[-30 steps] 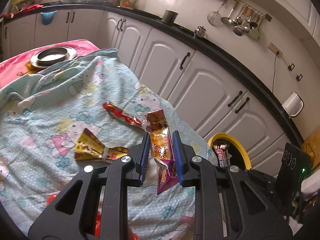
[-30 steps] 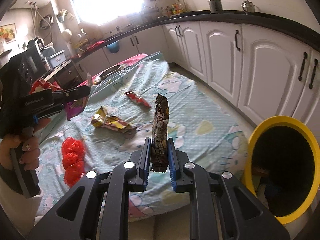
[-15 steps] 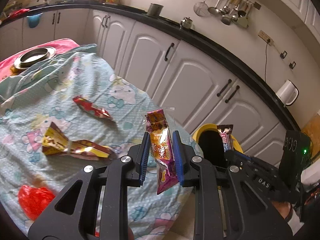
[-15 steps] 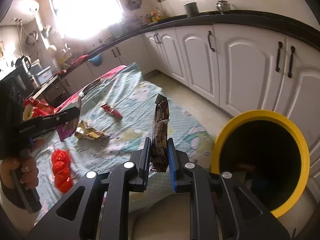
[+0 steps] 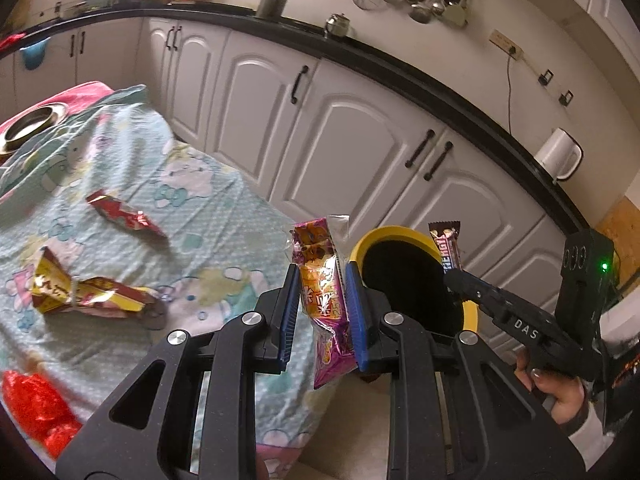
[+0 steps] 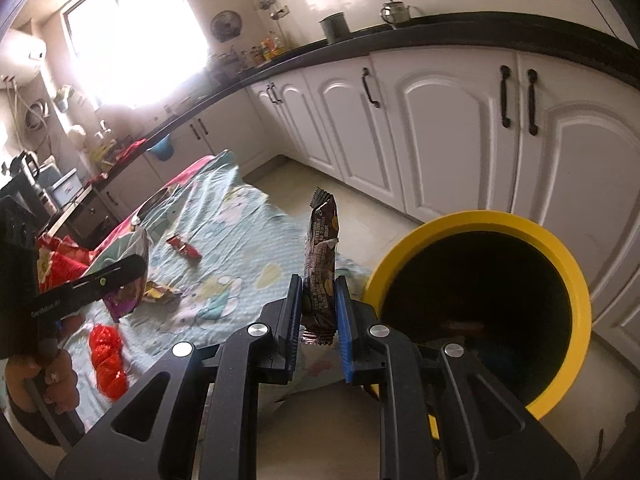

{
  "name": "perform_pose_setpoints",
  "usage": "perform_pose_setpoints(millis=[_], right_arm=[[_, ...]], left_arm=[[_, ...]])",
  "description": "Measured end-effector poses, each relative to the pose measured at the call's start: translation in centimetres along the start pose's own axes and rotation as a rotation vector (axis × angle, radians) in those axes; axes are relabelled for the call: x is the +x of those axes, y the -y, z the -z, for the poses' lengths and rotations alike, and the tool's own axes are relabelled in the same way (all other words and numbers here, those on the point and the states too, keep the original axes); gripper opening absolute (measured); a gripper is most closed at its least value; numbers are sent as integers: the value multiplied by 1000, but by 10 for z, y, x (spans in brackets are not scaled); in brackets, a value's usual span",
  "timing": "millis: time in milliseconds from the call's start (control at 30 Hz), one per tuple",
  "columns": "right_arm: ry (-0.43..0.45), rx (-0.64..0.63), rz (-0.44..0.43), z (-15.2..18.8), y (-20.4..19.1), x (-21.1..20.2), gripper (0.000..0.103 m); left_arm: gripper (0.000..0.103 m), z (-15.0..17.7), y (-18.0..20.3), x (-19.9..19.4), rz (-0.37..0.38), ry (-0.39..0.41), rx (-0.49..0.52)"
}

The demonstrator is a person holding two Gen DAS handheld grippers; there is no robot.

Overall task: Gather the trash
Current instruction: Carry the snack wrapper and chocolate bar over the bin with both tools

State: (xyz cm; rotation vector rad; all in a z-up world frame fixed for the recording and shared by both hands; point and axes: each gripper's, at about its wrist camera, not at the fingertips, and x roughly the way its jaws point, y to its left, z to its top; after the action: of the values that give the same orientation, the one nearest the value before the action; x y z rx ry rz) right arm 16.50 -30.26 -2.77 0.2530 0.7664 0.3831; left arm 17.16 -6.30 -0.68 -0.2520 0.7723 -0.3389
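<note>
Cloth-covered counter (image 5: pixel 224 216), patterned in pale blue, carries the litter not yet collected: a gold-and-red wrapper (image 5: pixel 80 292), a red wrapper (image 5: pixel 120 216) beyond it, and a crumpled red piece (image 5: pixel 32 408) at the near edge. A steel plate (image 5: pixel 28 128) sits at the far end.

Yellow-rimmed bin (image 6: pixel 480 300) stands on the floor just beside the counter's corner, its dark mouth tilted toward both cameras, so that wrappers carried off the cloth have only a short way to travel. Something lies at its bottom, too dim to identify.

Left claw (image 5: pixel 322 312) is closed on a pink-and-orange snack packet (image 5: pixel 324 296), pinched mid-length so both ends hang free; it is held past the counter edge, near the bin rim.

Right claw (image 6: pixel 318 312) is clamped on a brown bar wrapper (image 6: pixel 320 264), held upright by its lower part, just beside the rim and, in the left wrist view, at the far side of the opening. Upright grips keep the wrappers clear of the pads for a clean drop.

Judged stage: both pieces in transit to the bin, release not yet made, three items left on the cloth.
</note>
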Motion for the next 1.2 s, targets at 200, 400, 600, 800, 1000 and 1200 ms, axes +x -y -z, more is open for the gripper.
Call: perform_pose_setpoints(millis=[200,400,600,800,1000,1200], right_arm=[[9,35,24,1,18,-5,16],[14,70,52,4,37,-9,16],[17,103,79,8,55,-11,16],[17,142,106,15,76,-12,16],[-2,182,132,25,97,-10,16],[-18,208,150,33,110,-8,17]], left_arm=[[17,1,18,16,24,-24,29],[17,3,38,33,47,-49,60],[17,6,55,52,69,-81,89],[17,10,73,75,89,-119,121],[17,16,89,95,107,-161,147],[17,24,100,114,117,-201,165]])
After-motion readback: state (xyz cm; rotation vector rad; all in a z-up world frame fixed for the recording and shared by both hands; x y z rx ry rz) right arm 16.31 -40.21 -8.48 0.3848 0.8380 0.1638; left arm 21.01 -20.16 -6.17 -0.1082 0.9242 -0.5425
